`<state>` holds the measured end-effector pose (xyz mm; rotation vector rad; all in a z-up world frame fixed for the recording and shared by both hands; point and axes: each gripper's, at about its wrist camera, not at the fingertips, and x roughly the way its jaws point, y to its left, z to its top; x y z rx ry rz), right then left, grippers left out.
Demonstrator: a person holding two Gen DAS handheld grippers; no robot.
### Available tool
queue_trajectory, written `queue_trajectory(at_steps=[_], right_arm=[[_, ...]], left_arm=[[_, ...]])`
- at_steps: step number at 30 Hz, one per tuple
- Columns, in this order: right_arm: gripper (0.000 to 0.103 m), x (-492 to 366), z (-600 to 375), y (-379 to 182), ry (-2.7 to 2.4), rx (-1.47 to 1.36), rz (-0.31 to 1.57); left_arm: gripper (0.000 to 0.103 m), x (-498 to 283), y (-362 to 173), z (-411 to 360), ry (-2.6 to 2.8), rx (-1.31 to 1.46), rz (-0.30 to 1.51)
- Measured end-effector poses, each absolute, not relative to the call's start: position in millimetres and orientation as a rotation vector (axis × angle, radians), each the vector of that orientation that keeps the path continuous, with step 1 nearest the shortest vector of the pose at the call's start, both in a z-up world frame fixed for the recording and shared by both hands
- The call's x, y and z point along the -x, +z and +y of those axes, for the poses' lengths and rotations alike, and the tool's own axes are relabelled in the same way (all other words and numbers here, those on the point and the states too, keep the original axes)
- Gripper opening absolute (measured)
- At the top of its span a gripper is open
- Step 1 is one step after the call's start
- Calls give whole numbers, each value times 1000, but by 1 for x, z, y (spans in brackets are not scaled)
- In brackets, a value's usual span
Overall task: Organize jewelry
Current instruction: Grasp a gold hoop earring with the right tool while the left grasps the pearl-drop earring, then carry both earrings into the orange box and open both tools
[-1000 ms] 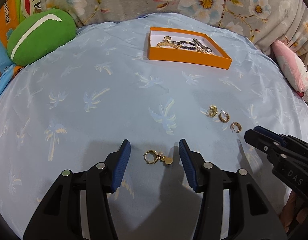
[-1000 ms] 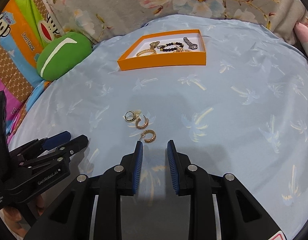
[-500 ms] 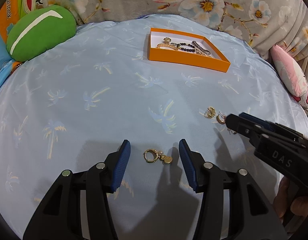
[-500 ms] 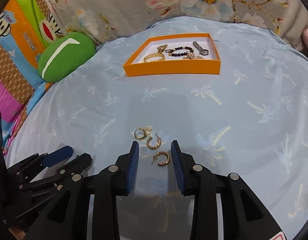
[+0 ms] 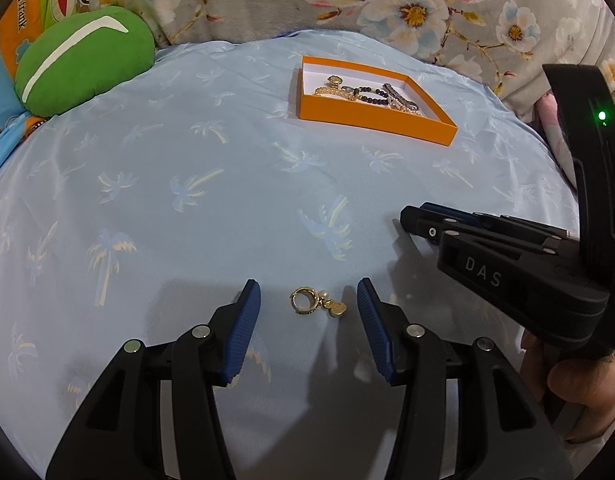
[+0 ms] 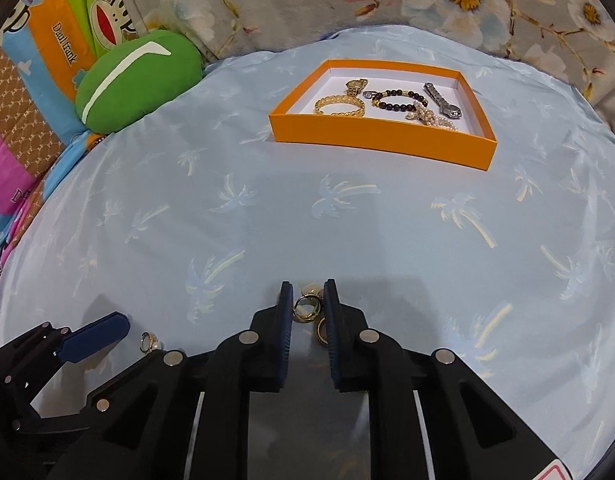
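A gold hoop earring with a pearl and heart charm (image 5: 317, 306) lies on the blue cloth between the fingers of my left gripper (image 5: 307, 286), which is open and not touching it. My right gripper (image 6: 307, 292) is low on the cloth with its jaws closing. A small gold hoop earring (image 6: 305, 309) sits between its pads, which touch it on both sides. A second gold hoop (image 6: 321, 330) lies just behind it by the right finger. The orange box (image 6: 371, 140) at the back holds a gold bracelet (image 6: 339, 106), a black bead bracelet (image 6: 391, 100) and a silver watch (image 6: 441, 100).
A green cushion (image 5: 83, 60) lies at the back left, with floral fabric (image 5: 407, 12) behind the bed. In the left wrist view the right gripper (image 5: 407, 220) hides the hoops, held by a person's hand (image 5: 579, 392). The left gripper (image 6: 87, 340) shows beside the right one.
My right gripper has moved forward over the group of gold hoops and its jaws have narrowed around one. In the left wrist view it now covers them. My left gripper has stayed put.
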<state>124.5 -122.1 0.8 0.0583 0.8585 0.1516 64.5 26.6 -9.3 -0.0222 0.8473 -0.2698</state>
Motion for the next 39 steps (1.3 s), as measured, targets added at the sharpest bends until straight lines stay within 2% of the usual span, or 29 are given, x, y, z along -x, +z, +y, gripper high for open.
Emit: queue_trajectory(at_steps=[7,9,11,16,39], right_arm=[[14,-100,-138,11,127,-108,823],[14,-89,-145,14,116,-127,811],[14,-79,-153,16,105,-150,807],[14,-58,-173,16,73,-195,805],[14,-32,-191,8,50,-225,818]], left_arm=[[48,-65,-9,22,-263,-5,850],[42,-66,-9,20,-273,-6,850],[30,-66,-9,19,-281,-4,850],[18,-66,-9,16,-313,9,854],[19,-52,-8,-2,-326,-41,856]])
